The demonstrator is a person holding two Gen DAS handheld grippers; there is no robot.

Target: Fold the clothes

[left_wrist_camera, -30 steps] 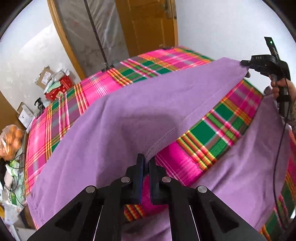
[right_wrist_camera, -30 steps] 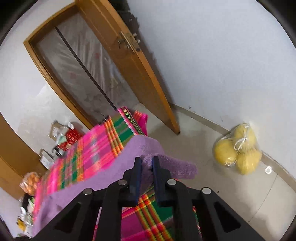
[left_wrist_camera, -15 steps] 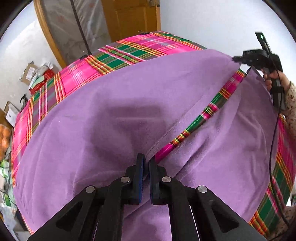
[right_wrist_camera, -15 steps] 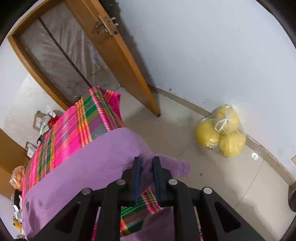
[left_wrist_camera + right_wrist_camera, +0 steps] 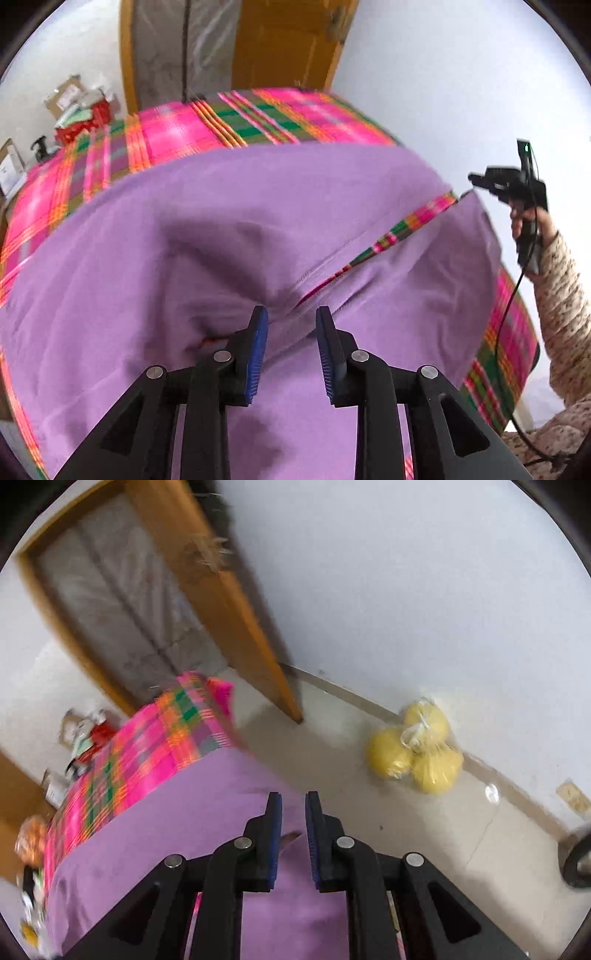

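Observation:
A large purple cloth [image 5: 258, 221] lies spread over a pink and green plaid bedspread [image 5: 177, 129]. Its folded-over edge meets the lower layer along a thin strip of plaid. My left gripper [image 5: 291, 314] hovers just above that seam. Its jaws are opening, and no cloth is pinched between the blue pads. My right gripper [image 5: 293, 797] is over the cloth's far corner [image 5: 184, 830]. A narrow gap shows between its pads and I see nothing caught in it. In the left wrist view the right gripper [image 5: 476, 181] sits at that corner, held by a hand with a speckled sleeve [image 5: 561, 288].
The bed's end [image 5: 155, 753] drops to a tiled floor. A bag of yellow fruit [image 5: 417, 753] lies by the white wall, and a wooden door [image 5: 229, 620] stands open beyond. Boxes and a red crate [image 5: 81, 125] sit on the floor at the far left.
The folded half has come down onto the lower half, so only a thin plaid strip remains. The left jaws have parted and let the cloth go. No cloth lump sticks out of the right jaws now.

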